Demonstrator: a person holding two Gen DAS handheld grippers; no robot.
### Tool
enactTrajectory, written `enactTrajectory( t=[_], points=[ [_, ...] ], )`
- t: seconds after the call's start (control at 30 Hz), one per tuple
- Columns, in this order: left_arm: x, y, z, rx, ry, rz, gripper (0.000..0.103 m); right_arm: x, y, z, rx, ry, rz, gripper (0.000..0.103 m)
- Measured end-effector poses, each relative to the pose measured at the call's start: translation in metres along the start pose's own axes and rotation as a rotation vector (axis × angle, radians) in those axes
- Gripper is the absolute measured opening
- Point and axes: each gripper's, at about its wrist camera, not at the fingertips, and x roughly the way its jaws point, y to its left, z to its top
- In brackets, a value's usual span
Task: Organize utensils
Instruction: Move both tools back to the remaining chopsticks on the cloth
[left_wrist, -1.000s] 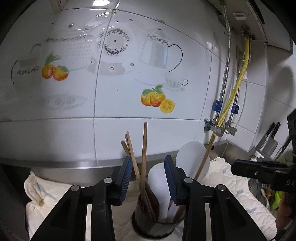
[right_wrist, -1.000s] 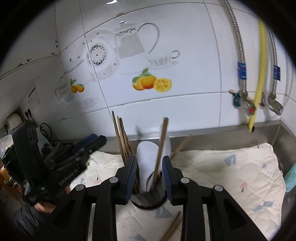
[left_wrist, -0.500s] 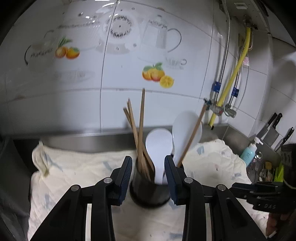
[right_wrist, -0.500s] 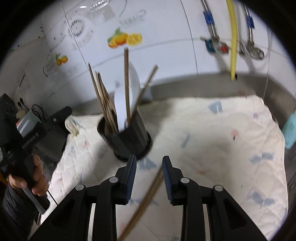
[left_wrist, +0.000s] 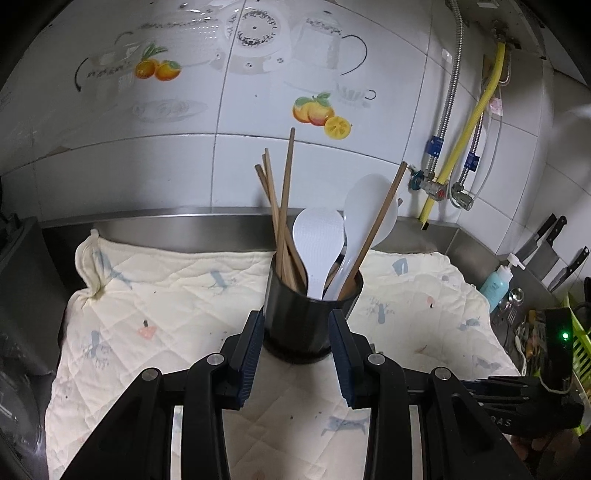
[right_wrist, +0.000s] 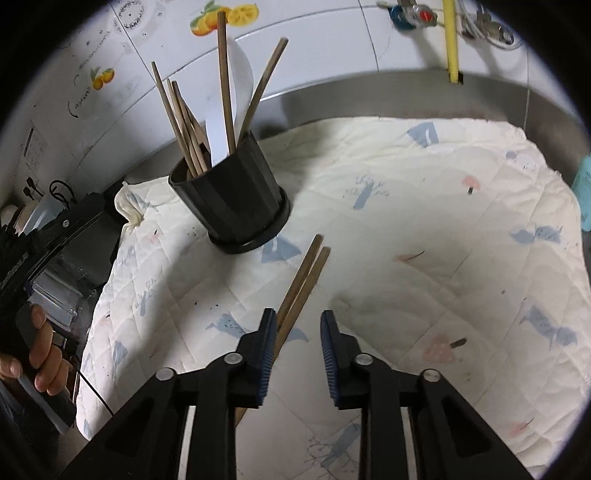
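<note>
A black utensil holder (left_wrist: 312, 314) stands on a cream quilted cloth (left_wrist: 155, 310). It holds several wooden chopsticks (left_wrist: 282, 218) and two white rice paddles (left_wrist: 317, 243). My left gripper (left_wrist: 295, 350) is open and empty, just in front of the holder's base. In the right wrist view the holder (right_wrist: 232, 199) stands at the upper left, and two loose chopsticks (right_wrist: 303, 284) lie side by side on the cloth (right_wrist: 424, 229). My right gripper (right_wrist: 295, 343) is open above their near part, its left finger over them.
A steel ledge and tiled wall with pipes (left_wrist: 450, 122) run behind the cloth. Knives (left_wrist: 554, 251), a blue soap bottle (left_wrist: 498, 284) and a green rack (left_wrist: 576, 343) stand at the right. A dark appliance (right_wrist: 66, 251) sits left of the cloth.
Both grippers have pulled back from the holder and tilted down. The right gripper now hangs over the two loose chopsticks. The left gripper has lowered to the holder's base.
</note>
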Motion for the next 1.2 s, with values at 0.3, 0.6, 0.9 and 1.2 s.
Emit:
enactTrajectory(
  t=[0.3,0.6,0.9,1.2],
  points=[
    [-0.005,0.019,-0.003,-0.027,0.010,0.003,0.039,0.036,0.007,0.016,0.000,0.036,0.009,0.025],
    [-0.003,0.046,-0.005,-0.072,0.019,0.022,0.039,0.067,0.009,0.027,0.013,0.070,-0.019,0.024],
    [-0.002,0.059,-0.008,-0.091,0.022,0.029,0.039,0.081,0.002,0.030,0.049,0.093,-0.051,0.023],
    [0.005,0.057,-0.013,-0.085,0.053,0.020,0.039,0.091,0.007,0.044,0.032,0.118,-0.090,0.017]
  ],
)
